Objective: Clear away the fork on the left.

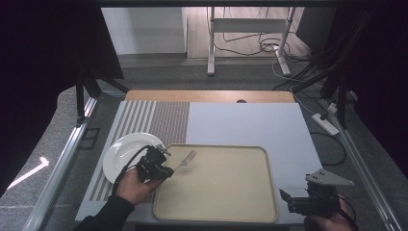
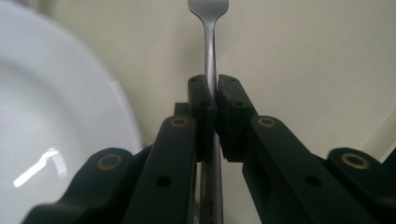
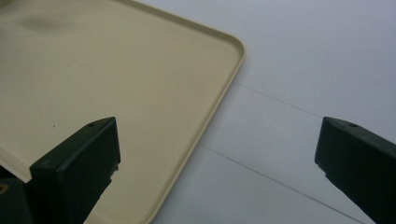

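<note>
A slim, stiff stainless-steel fork [image 2: 211,56] is pinched mid-handle by the left gripper [image 1: 163,166], whose jaws are closed tight on it, above the left edge of the beige plastic tray [image 1: 250,202], beside the round white ceramic plate [image 1: 120,151]. Being light and smooth, it is judged liable to swivel; a flat mid-handle hold suits it. The right gripper [image 1: 294,199] is held wide open and empty near the desk's front-right corner.

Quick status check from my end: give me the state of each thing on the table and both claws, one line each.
Left claw: shut on the fork's handle.
Fork: held, tines pointing out over the tray.
Plate: empty, on the striped mat, left of the tray.
Tray: flat on the table, nothing resting on its surface.
Right claw: open, empty, at the tray's near right corner.
</note>
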{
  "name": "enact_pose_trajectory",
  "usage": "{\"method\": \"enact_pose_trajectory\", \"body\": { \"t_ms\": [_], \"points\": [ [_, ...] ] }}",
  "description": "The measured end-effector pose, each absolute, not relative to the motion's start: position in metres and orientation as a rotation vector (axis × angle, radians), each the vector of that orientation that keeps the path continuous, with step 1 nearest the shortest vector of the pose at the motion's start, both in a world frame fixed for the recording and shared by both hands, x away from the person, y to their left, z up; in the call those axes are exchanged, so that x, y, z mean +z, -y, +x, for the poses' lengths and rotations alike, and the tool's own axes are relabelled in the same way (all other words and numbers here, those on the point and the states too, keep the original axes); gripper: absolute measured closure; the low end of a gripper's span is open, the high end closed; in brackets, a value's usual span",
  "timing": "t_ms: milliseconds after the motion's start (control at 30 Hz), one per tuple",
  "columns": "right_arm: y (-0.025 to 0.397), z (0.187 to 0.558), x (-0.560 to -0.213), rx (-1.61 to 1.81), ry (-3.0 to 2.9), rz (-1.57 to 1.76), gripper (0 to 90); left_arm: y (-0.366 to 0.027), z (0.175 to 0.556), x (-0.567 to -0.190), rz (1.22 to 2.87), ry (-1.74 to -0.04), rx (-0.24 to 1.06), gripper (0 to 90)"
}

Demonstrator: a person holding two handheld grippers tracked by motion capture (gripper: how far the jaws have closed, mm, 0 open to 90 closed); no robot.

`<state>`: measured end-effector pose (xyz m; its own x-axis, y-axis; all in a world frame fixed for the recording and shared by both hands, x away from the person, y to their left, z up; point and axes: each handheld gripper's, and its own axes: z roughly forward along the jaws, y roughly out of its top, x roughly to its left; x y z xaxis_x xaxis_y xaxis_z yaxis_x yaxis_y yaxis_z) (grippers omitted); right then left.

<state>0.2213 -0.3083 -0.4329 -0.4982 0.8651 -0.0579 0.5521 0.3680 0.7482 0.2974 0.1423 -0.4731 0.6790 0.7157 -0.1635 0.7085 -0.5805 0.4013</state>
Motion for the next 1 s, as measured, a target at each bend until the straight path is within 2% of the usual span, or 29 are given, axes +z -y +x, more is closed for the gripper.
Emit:
{"method": "enact_pose_trajectory", "body": {
  "t_ms": [367, 500, 533, 567, 600, 700, 1000],
  "points": [
    [0.308, 0.221, -0.433, 0.945, -2.193, 1.223, 0.7, -0.103, 0.3, -0.5, 2.586, -1.046, -0.034, 83.8],
    [0.308, 0.221, -0.433, 0.948, -2.195, 1.219, 0.7, -0.099, 0.302, -0.501, 2.565, -1.006, -0.061, 77.6],
    [0.308, 0.221, -0.433, 0.948, -2.195, 1.22, 0.7, -0.099, 0.302, -0.498, 2.551, -0.989, -0.041, 81.4],
    [0.308, 0.221, -0.433, 0.948, -2.195, 1.22, 0.7, -0.098, 0.302, -0.495, 2.538, -0.972, -0.03, 81.4],
    [0.308, 0.221, -0.433, 0.949, -2.196, 1.221, 0.7, -0.096, 0.302, -0.492, 2.53, -0.952, -0.023, 88.7],
    [0.308, 0.221, -0.433, 0.948, -2.197, 1.219, 0.7, -0.09, 0.305, -0.489, 2.514, -0.925, -0.061, 88.8],
    [0.309, 0.221, -0.433, 0.951, -2.198, 1.22, 0.7, -0.08, 0.311, -0.504, 2.614, -0.898, -0.049, 88.7]
  ]
}}
